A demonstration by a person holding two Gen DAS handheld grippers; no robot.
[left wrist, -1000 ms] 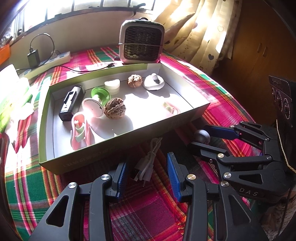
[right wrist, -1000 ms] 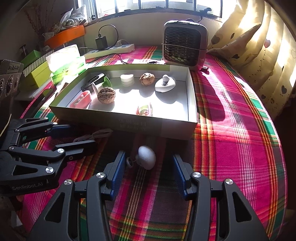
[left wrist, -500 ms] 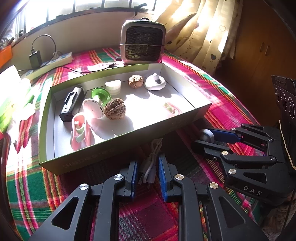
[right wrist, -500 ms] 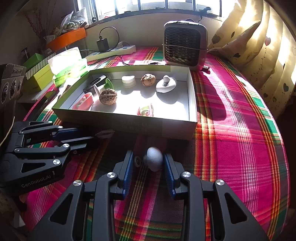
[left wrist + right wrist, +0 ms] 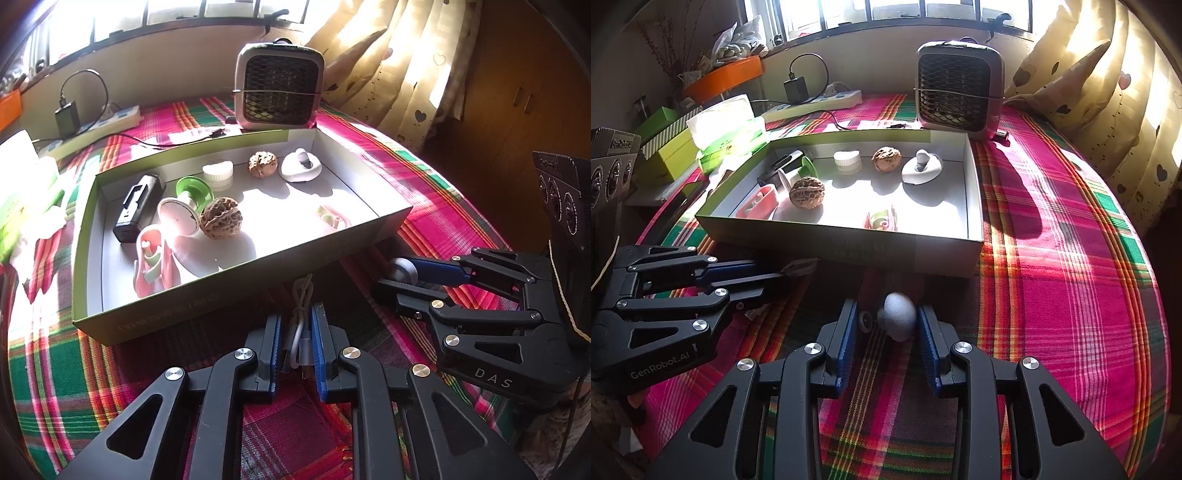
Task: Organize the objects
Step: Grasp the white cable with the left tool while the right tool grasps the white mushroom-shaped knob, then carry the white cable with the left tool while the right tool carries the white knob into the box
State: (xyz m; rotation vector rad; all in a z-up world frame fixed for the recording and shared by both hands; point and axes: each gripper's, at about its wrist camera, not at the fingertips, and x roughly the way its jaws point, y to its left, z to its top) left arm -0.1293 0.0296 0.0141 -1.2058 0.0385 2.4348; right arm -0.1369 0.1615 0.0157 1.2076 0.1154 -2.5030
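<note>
- Your left tool (image 5: 294, 345) has its blue-padded fingers pressed in on the bundled white charging cable (image 5: 300, 325), down on the plaid cloth-covered surface (image 5: 55, 373), just in front of the box wall
- Your right tool (image 5: 886, 325) is pinching the small grey egg-shaped knob with a little disc on its stem (image 5: 899, 320); right pad touches the egg, disc sits by the left pad; it's low on the surface, can't tell if lifted
- The shallow open cardboard box, green outside and white inside (image 5: 849, 251), sits just beyond both tools
- In the box: large brown walnut (image 5: 221, 223), smaller walnut (image 5: 262, 164) near the far wall, white round dish with a grey peg (image 5: 301, 168), black rectangular device (image 5: 138, 206), green-and-white spool (image 5: 184, 206), pink clip-like piece (image 5: 153, 266), white ribbed cap (image 5: 218, 173)
- Small grey mesh-front heater (image 5: 958, 92) stands behind the box, white power strip (image 5: 816, 105) to its left
</note>
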